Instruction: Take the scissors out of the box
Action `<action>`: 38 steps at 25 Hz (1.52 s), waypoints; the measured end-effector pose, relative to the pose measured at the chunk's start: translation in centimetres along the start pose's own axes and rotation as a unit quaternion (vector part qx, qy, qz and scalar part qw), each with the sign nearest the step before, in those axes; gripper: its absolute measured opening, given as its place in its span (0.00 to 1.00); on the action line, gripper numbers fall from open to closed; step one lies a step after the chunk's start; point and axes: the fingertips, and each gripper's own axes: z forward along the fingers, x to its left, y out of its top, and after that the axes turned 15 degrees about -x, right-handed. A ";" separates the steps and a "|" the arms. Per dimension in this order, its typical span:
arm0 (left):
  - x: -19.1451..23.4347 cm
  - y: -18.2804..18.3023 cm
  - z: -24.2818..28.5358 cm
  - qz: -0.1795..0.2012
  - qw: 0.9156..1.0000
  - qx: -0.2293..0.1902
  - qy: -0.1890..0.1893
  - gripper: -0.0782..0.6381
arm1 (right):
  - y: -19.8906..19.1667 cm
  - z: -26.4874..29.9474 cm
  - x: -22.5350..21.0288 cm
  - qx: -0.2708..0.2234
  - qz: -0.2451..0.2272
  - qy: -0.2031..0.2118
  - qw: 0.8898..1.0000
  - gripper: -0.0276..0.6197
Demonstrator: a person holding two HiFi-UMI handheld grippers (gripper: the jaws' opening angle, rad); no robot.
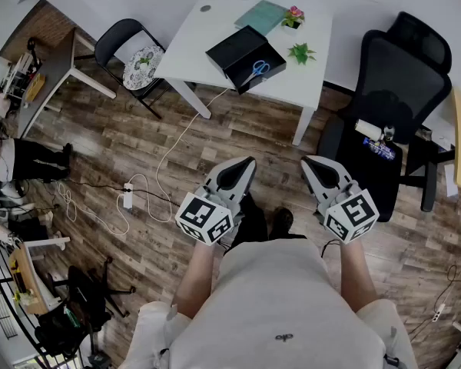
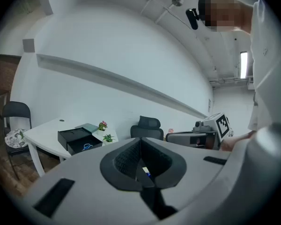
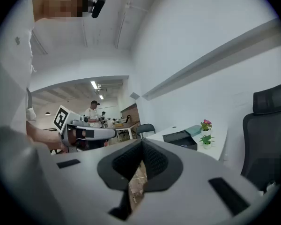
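Observation:
A black open box (image 1: 244,55) stands on the white table (image 1: 207,33) far ahead of me. Blue-handled scissors (image 1: 255,69) lie inside it. My left gripper (image 1: 247,164) and right gripper (image 1: 308,162) are held side by side in front of my body, well short of the table, both shut and holding nothing. The left gripper view shows the box (image 2: 78,139) with the scissors (image 2: 87,146) far beyond the shut left gripper (image 2: 140,142). From the right gripper (image 3: 141,144), the box (image 3: 180,138) is small and distant.
A black office chair (image 1: 392,106) stands right of the table, a black chair with a patterned cushion (image 1: 134,52) to its left. On the table lie a teal notebook (image 1: 261,15), a flower pot (image 1: 293,18) and a green plant (image 1: 300,52). A power strip (image 1: 127,196) with cable lies on the wooden floor.

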 end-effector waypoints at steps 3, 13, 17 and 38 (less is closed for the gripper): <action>-0.2 0.1 -0.4 -0.002 1.000 -0.004 0.008 0.14 | 0.1 -0.1 0.8 -0.001 -0.002 0.010 1.000 0.05; -0.9 0.1 -1.2 -0.002 0.999 -0.015 0.033 0.14 | -0.6 -0.6 2.3 0.011 -0.026 0.038 0.999 0.05; -0.7 0.0 -1.3 -0.003 0.999 -0.016 0.042 0.14 | -1.3 -0.8 1.9 0.012 -0.012 0.036 0.999 0.05; 8.1 0.6 3.1 0.010 1.000 0.006 0.014 0.25 | -1.7 7.4 -2.5 0.025 0.006 0.002 1.000 0.20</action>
